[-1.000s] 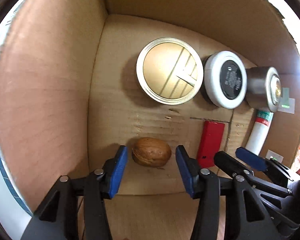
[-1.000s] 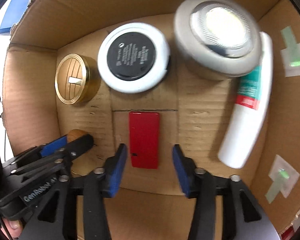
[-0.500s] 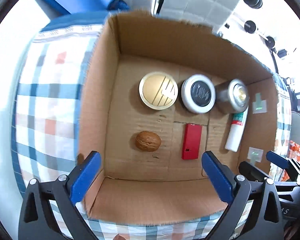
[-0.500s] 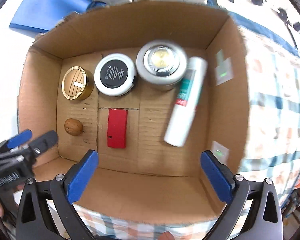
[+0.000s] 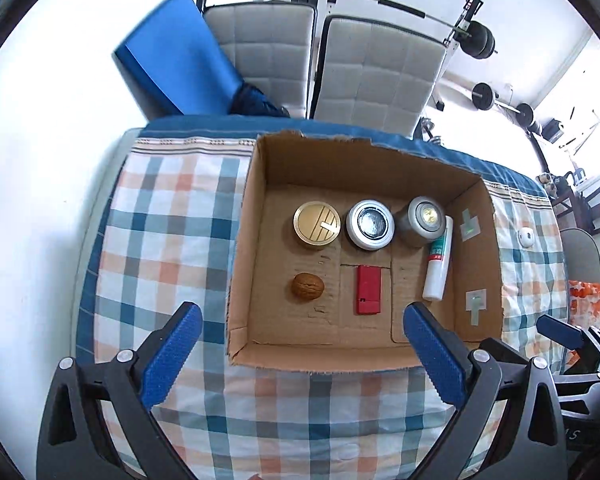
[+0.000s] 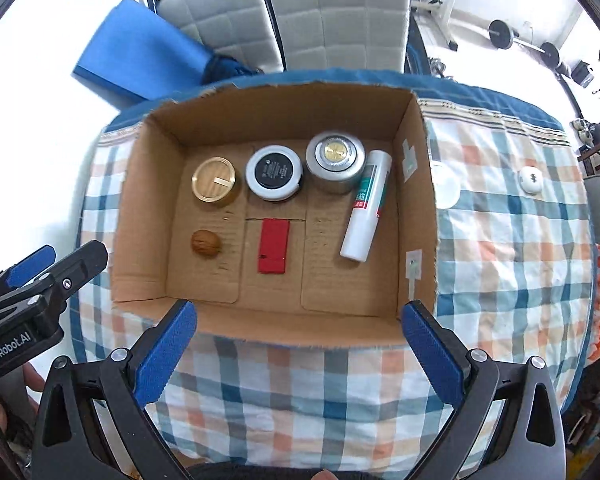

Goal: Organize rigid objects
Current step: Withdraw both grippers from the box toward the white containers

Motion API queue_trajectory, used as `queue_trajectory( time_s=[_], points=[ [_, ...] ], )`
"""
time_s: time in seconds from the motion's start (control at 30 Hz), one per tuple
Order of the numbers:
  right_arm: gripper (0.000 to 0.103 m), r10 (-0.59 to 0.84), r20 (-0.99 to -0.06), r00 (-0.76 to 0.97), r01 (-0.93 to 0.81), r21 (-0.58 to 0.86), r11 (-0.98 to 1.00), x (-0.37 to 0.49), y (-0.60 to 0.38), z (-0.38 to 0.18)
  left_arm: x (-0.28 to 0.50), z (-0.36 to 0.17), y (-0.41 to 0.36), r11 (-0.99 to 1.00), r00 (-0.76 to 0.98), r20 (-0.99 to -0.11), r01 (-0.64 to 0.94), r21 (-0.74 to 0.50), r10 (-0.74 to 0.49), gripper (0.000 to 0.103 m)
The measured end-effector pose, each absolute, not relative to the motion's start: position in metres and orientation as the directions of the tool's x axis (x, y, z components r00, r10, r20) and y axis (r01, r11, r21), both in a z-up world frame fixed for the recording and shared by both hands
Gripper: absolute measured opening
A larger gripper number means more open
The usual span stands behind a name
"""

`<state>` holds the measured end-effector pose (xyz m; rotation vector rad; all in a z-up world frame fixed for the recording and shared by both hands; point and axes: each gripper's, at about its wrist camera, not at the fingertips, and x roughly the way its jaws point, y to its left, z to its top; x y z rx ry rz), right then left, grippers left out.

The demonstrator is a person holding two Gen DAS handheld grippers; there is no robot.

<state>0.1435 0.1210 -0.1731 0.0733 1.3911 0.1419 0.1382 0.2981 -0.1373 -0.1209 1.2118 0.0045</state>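
An open cardboard box (image 5: 252,352) (image 6: 140,184) stands on a checked tablecloth. Inside lie a gold tin (image 5: 317,223) (image 6: 214,180), a white jar with a black lid (image 5: 370,224) (image 6: 274,173), a silver can (image 5: 422,220) (image 6: 335,158), a white tube (image 5: 438,264) (image 6: 367,204), a red flat case (image 5: 368,289) (image 6: 274,245) and a walnut (image 5: 308,286) (image 6: 206,243). My left gripper (image 5: 300,344) is open and empty, raised above the box's near edge. My right gripper (image 6: 300,340) is open and empty, also above the near edge.
A small white round object (image 6: 531,179) (image 5: 525,236) and a white disc (image 6: 446,190) lie on the cloth right of the box. Two grey padded chairs (image 6: 332,12) and a blue folder (image 6: 140,60) stand behind the table. Barbell weights (image 5: 480,40) are at the back right.
Both grippers have opened wide and pulled up and back out of the box, leaving the walnut and the red case lying on the box floor.
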Motion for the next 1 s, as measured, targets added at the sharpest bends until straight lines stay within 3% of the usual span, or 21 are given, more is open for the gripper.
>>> queue_trajectory(
  time_s=[0.27, 0.63, 1.0],
  points=[
    [0.103, 0.136, -0.956, 0.260, -0.081, 0.119, 0.990, 0.104, 0.118, -0.124, 0.101, -0.106, 0.292, 0.995, 0.409, -0.912, -0.074, -0.067, -0.031, 0.103],
    [0.103, 0.202, -0.931, 0.305, -0.116, 0.174, 0.978, 0.090, 0.102, -0.098, 0.095, -0.079, 0.267, 0.993, 0.453, -0.891, -0.102, -0.060, -0.008, 0.103],
    [0.103, 0.249, -0.930, 0.271, 0.021, 0.264, 0.964, 0.134, -0.038, -0.098, 0.167, -0.075, 0.109, 0.996, 0.471, -0.878, 0.048, -0.073, -0.087, 0.103]
  ],
)
